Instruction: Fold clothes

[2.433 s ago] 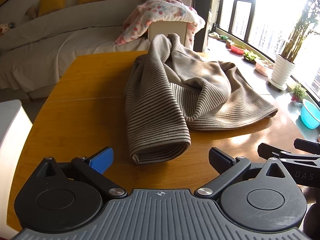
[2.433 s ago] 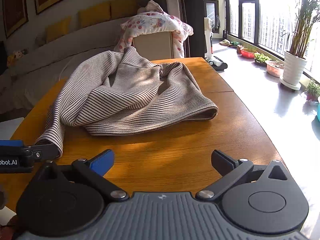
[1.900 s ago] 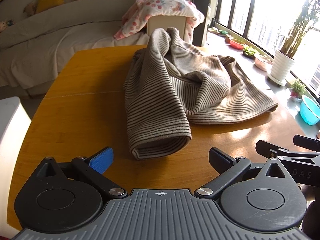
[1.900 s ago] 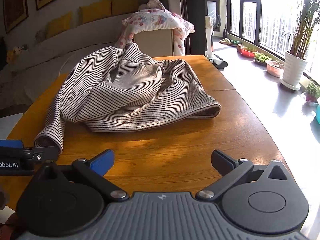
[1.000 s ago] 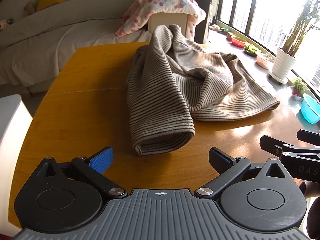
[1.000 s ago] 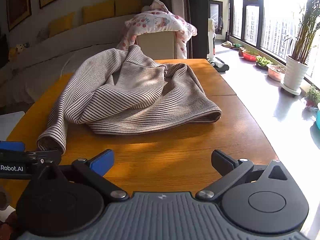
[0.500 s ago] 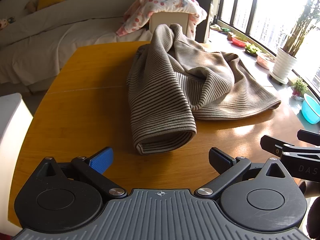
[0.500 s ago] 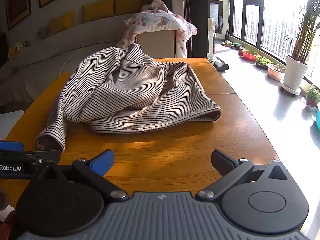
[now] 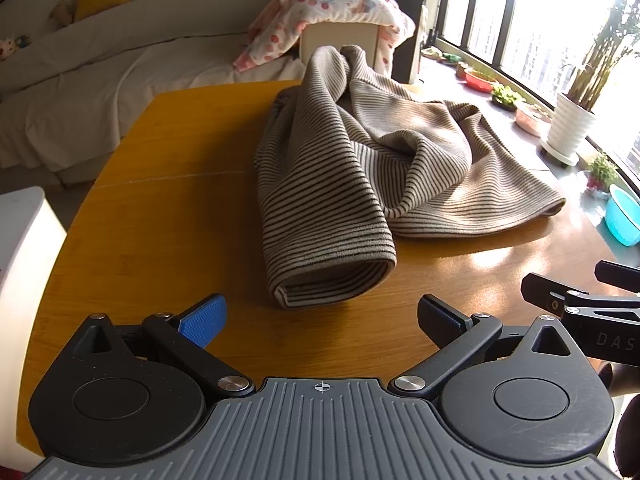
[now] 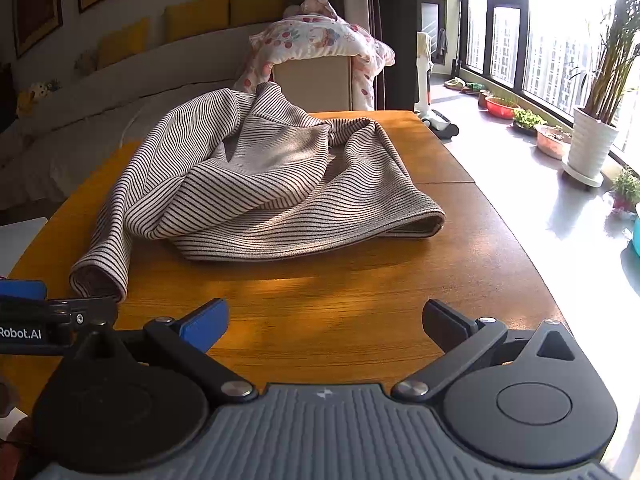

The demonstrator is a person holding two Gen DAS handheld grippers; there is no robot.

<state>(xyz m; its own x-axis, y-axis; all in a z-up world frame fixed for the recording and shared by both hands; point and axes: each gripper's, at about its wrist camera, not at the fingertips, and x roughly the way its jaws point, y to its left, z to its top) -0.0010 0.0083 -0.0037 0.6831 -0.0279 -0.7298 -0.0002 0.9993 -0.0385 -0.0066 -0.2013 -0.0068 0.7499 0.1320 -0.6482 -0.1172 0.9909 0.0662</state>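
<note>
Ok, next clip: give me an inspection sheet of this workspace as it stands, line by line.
Surface: wooden table, sunlit, with a seam across it.
Job's things: striped sweater lying crumpled and unfolded, one sleeve cuff toward the near edge.
Clutter: nothing seen on the table besides the sweater.
Grippers: left tongs open, empty, short of the cuff; right tongs open, empty, over bare wood.
Cables: nothing seen.
Surroundings: sofa, floral blanket over a chair, potted plant by the window.

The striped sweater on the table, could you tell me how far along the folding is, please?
Nothing looks folded: the striped sweater lies crumpled on the wooden table, one sleeve trailing toward the grippers. In hand: nothing; the left gripper and right gripper are open, short of it. Spreading and every fold remain.
</note>
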